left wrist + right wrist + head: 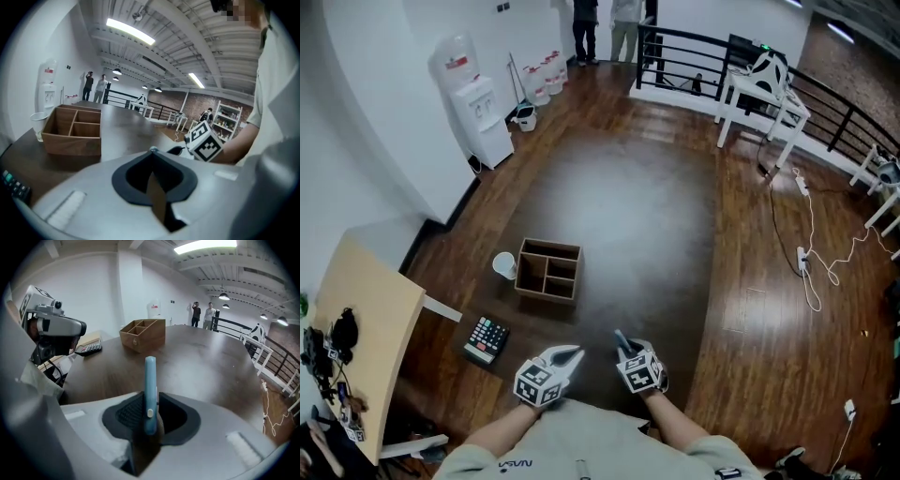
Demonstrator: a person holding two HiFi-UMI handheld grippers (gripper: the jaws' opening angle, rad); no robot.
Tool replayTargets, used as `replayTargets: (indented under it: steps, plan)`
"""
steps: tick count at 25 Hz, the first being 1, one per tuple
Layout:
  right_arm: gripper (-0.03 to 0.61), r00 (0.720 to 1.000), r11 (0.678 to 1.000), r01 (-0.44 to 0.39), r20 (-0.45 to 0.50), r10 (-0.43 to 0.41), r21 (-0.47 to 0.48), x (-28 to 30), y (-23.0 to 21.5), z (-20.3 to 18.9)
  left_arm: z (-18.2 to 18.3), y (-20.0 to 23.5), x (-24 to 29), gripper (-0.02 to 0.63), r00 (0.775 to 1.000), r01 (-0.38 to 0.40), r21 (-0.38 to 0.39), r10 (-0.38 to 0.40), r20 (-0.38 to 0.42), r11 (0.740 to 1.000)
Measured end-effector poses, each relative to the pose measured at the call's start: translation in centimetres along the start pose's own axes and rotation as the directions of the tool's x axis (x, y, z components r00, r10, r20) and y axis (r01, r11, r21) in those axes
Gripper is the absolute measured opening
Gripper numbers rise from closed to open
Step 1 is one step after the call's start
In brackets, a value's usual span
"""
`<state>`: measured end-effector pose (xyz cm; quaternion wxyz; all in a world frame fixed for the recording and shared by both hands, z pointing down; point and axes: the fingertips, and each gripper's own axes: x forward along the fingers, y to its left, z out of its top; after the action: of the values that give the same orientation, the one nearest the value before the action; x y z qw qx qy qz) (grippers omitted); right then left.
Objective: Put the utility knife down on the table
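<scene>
Utility knife [150, 392]: a slim, pale-blue plastic body with a rounded end and a small white slider nub. It stands edge-on at the centre of the right gripper view, pinched between the black ribbed pads. The right gripper [628, 349] has its jaws closed on the handle, and the far end of the knife sticks out past them over the table. In the head view it sits at lower centre, just right of the left gripper [572, 355]. The left gripper's smooth grey jaws meet at their tips with nothing between them.

The table [656, 216] is round with a dark brown, faintly glossy top, and both grippers are at its near edge. At left of centre stands an open wooden box [548, 270] of light plywood, split into compartments. A white cup [504, 265] is just beside its left wall. A dark calculator [487, 338] with coloured keys lies at lower left, near the left gripper. Reddish wood planks cover the floor [769, 309] around the table.
</scene>
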<state>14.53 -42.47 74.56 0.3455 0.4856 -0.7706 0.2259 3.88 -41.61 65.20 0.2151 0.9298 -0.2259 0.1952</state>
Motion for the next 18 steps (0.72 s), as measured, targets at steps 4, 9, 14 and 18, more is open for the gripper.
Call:
replayTargets:
  steps: [4, 9, 14, 18]
  plan:
    - [0.092, 1.0, 0.999, -0.003, -0.031, 0.002, -0.035, 0.8, 0.3, -0.8, -0.3, 0.2, 0.7, 0.002, 1.0, 0.008, -0.003, -0.008, -0.019, 1.0]
    - [0.092, 0.998, 0.999, -0.014, -0.062, 0.011, -0.047, 1.6, 0.2, -1.4, -0.2, 0.5, 0.6, 0.002, 1.0, 0.001, -0.022, -0.001, -0.006, 1.0]
    - [0.142, 0.997, 0.998, -0.048, -0.063, 0.046, -0.033, 0.7, 0.8, -1.3, 0.0, 0.6, -0.3, 0.002, 1.0, -0.009, -0.047, 0.01, 0.029, 0.999]
    - [0.19, 0.998, 0.999, -0.033, 0.05, 0.031, 0.034, -4.9, 1.6, 0.8, 1.3, 0.1, -1.9, 0.002, 0.995, -0.011, -0.069, 0.018, 0.099, 0.998]
